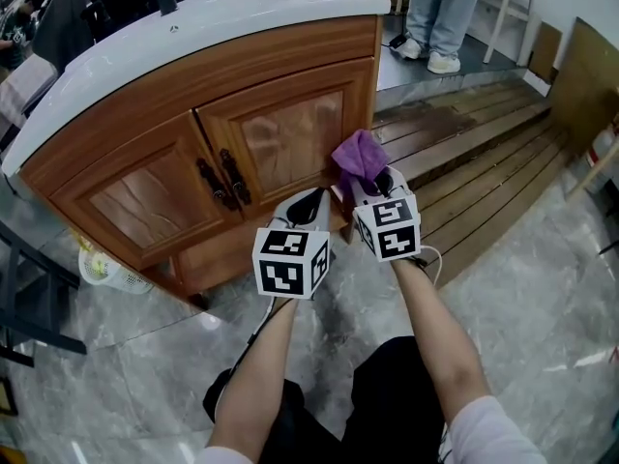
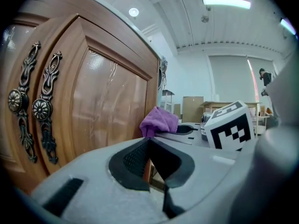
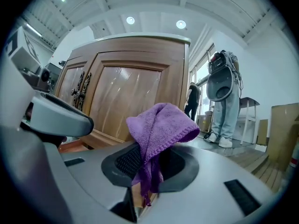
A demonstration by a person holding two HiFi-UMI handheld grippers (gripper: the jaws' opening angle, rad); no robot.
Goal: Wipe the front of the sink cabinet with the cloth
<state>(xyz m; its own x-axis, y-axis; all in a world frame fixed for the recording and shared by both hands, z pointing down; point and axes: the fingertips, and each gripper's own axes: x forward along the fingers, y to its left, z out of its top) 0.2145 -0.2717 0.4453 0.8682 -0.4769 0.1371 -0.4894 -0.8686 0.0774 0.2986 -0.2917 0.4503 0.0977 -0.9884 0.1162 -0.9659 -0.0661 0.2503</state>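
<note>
The wooden sink cabinet (image 1: 280, 133) with a white top has two doors and dark ornate handles (image 1: 221, 180). My right gripper (image 1: 370, 178) is shut on a purple cloth (image 1: 358, 155), which it holds against or just off the right door's lower right corner. In the right gripper view the cloth (image 3: 159, 125) bulges up out of the shut jaws, with the cabinet front (image 3: 126, 97) behind it. My left gripper (image 1: 311, 201) is just left of it, low before the right door, shut and holding nothing. The left gripper view shows the door (image 2: 107, 101), the handles (image 2: 32, 108) and the cloth (image 2: 159, 121).
A white mesh basket (image 1: 108, 267) lies on the marble floor by the cabinet's left foot. A slatted wooden platform (image 1: 464, 153) runs to the right of the cabinet. A person (image 1: 440, 17) stands behind it. A dark frame (image 1: 29, 298) stands at far left.
</note>
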